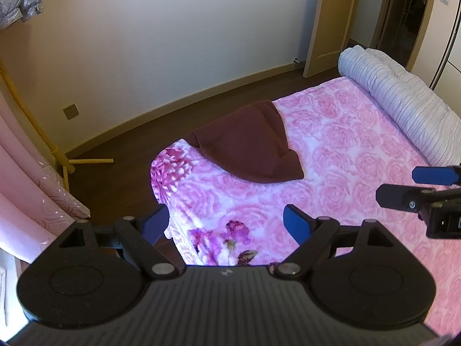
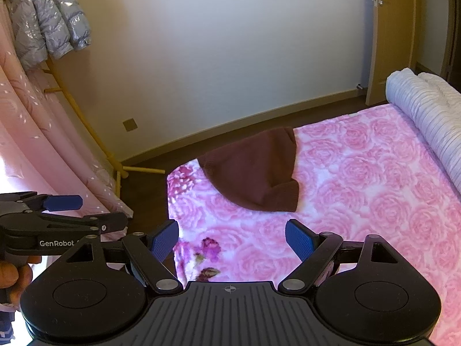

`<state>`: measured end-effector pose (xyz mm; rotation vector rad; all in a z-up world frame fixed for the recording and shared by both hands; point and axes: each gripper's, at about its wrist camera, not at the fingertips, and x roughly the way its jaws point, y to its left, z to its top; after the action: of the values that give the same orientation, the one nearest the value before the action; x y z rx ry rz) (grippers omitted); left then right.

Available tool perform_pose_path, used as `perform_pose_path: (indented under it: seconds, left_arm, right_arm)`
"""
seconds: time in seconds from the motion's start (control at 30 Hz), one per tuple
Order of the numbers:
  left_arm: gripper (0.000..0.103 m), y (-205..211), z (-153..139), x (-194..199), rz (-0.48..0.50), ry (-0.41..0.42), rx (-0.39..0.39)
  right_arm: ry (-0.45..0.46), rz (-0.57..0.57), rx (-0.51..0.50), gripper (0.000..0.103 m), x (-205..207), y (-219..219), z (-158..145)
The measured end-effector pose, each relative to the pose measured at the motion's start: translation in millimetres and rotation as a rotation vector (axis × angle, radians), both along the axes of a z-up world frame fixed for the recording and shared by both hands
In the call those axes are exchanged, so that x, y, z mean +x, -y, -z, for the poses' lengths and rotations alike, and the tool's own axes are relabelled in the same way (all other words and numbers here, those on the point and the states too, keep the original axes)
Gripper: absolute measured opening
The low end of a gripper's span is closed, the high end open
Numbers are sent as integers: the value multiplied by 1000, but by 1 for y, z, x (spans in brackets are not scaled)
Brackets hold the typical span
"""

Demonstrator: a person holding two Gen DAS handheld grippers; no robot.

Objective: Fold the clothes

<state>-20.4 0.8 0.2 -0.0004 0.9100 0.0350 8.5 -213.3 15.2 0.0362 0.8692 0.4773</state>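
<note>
The brown knit garment (image 1: pixel 247 141) lies folded on the bed (image 1: pixel 360 150), at the bed's far left corner, its ribbed hem running along the bed's left edge and one soft corner pointing in toward the middle. I hold the left gripper (image 1: pixel 227 222) above the bed's near left corner, jaws spread wide with nothing between the blue pads; from the right wrist view I see it (image 2: pixel 86 210) from the side, off the bed's left edge, held by a hand (image 2: pixel 14 274). My right gripper (image 2: pixel 233 239) hangs just inside the bed's near edge, jaws also wide and empty, short of the garment; from the left wrist view it (image 1: pixel 397 184) shows to the right, over the bedcover. Between both grippers and the garment the bed is open pink plush, embossed with rose shapes, with darker purple flowers printed near the left corner. A pale ribbed quilt, rolled up (image 1: pixel 397 101), lines the bed's far right side. Left of the bed runs a strip of dark wooden floor (image 1: pixel 121 144), then a plain wall. Pink curtains (image 2: pixel 34 132) and a yellow wooden rack (image 2: pixel 86 127) with shiny silver jackets (image 2: pixel 43 14) stand beyond the floor to the bed's left; a wooden door (image 2: pixel 394 34) stands beyond the bed's far end.
</note>
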Motion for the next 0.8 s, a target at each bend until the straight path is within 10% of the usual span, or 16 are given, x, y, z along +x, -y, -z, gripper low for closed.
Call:
perform_pose_path:
  seconds: [0.47,0.8]
  left_arm:
    - [84,-15,17,-3,90,42,114]
    - [84,-44,78,96,377,81,234]
  right_arm:
    - [41,-79,-18,84,11,3,17]
    - [97,-108,-156,84,58,-27,56]
